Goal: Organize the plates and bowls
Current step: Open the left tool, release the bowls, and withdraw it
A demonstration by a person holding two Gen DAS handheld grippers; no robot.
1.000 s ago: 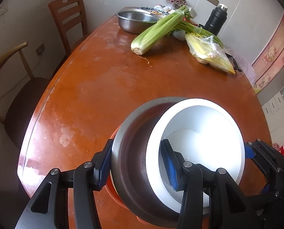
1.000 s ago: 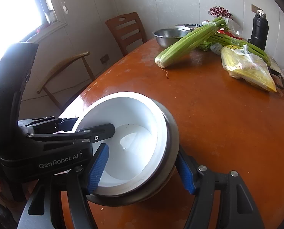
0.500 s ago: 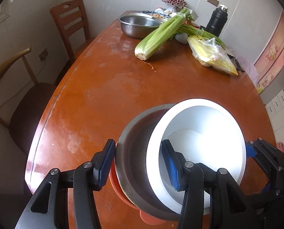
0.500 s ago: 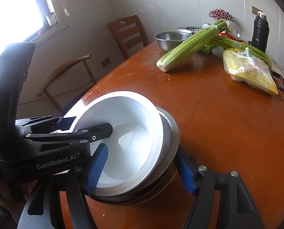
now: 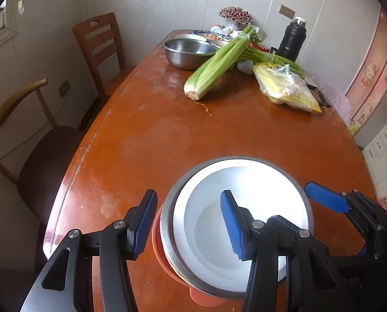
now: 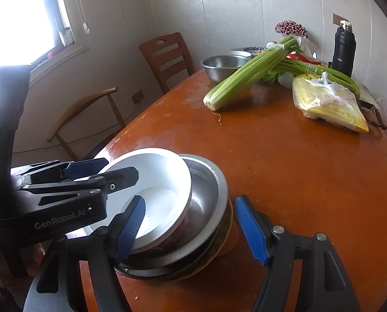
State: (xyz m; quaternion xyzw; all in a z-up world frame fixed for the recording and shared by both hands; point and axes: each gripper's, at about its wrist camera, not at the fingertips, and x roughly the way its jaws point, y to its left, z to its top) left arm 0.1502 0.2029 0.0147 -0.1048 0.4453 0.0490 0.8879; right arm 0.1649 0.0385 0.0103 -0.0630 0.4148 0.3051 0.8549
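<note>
A white bowl (image 5: 245, 208) sits nested in a steel bowl (image 5: 168, 223), on top of an orange dish (image 5: 158, 244), near the front of the brown table. In the right wrist view the white bowl (image 6: 154, 176) leans inside the steel bowl (image 6: 209, 200), above a stack with a yellow rim. My left gripper (image 5: 190, 223) is open; its fingers straddle the stack's left rim without pressing it. My right gripper (image 6: 190, 226) is open; its fingers straddle the stack's right rim. Each gripper shows in the other's view.
At the far end lie a celery bunch (image 5: 216, 62), a large steel basin (image 5: 188, 52), a bagged yellow food pack (image 5: 284, 89), a black flask (image 5: 292, 39) and small dishes. Two chairs (image 5: 99, 49) stand along the table's left side.
The bowl stack went from tilted and lifted in both grippers to resting flat on the table. Both grippers have opened and let go of the rims.
</note>
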